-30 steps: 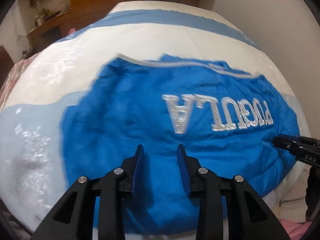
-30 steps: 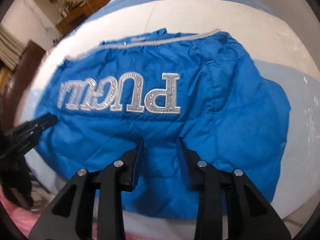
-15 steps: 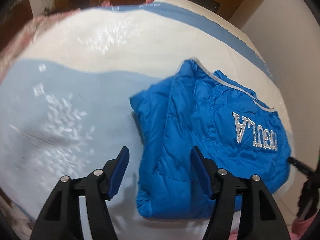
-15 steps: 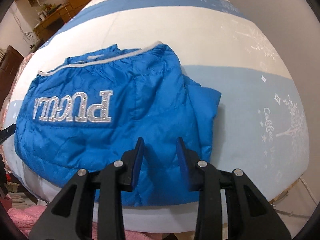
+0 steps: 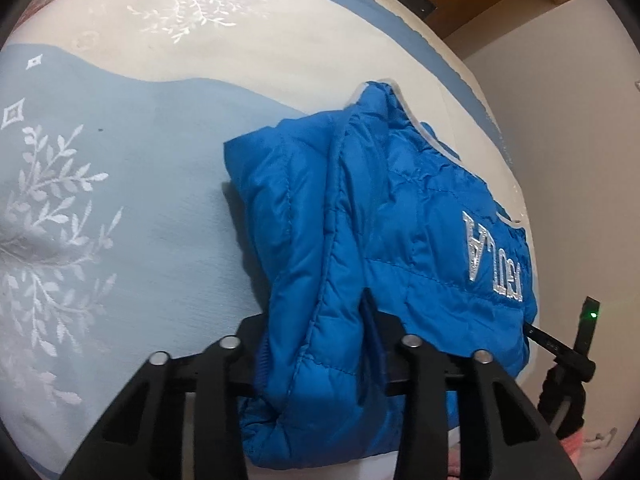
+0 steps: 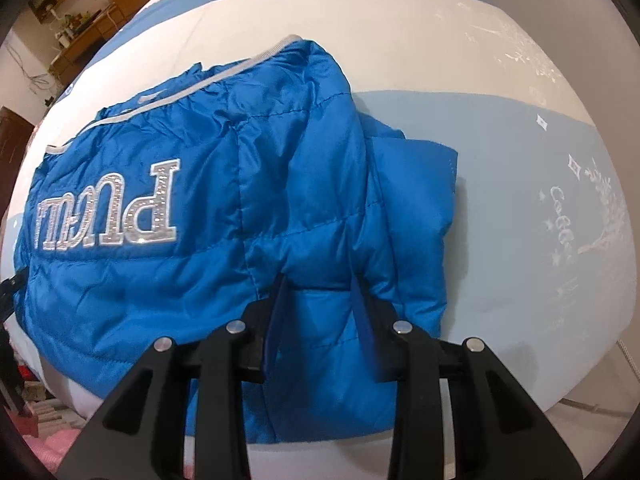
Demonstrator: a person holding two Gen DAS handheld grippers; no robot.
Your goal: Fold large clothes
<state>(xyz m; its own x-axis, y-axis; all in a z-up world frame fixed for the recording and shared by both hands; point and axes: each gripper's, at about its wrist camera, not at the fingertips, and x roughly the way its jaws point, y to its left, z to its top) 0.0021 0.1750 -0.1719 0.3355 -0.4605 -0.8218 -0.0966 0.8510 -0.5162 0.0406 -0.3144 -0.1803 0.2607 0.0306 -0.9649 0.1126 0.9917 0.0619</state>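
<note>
The blue jacket (image 6: 224,216) carries silver letters, upside down here: "PUGULA", with only "ULA" visible from the left wrist. The bedsheet (image 6: 520,184) shows a small, partly unreadable script word.

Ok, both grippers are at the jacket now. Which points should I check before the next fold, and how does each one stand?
1. Left gripper has the blue quilted puffer jacket: padded fabric fills its jaws. Ok.
2. Right gripper pinches firmly: fabric lies between the jaws, but how tightly is unclear. Cannot tell.
3. Jacket fully on the bed: its near edge droops over the side. Not ok.
4. Room to fold: the light blue and cream bedspread lies bare beside the jacket. Ok.
5. Silver lettering faces up. Ok.
</note>
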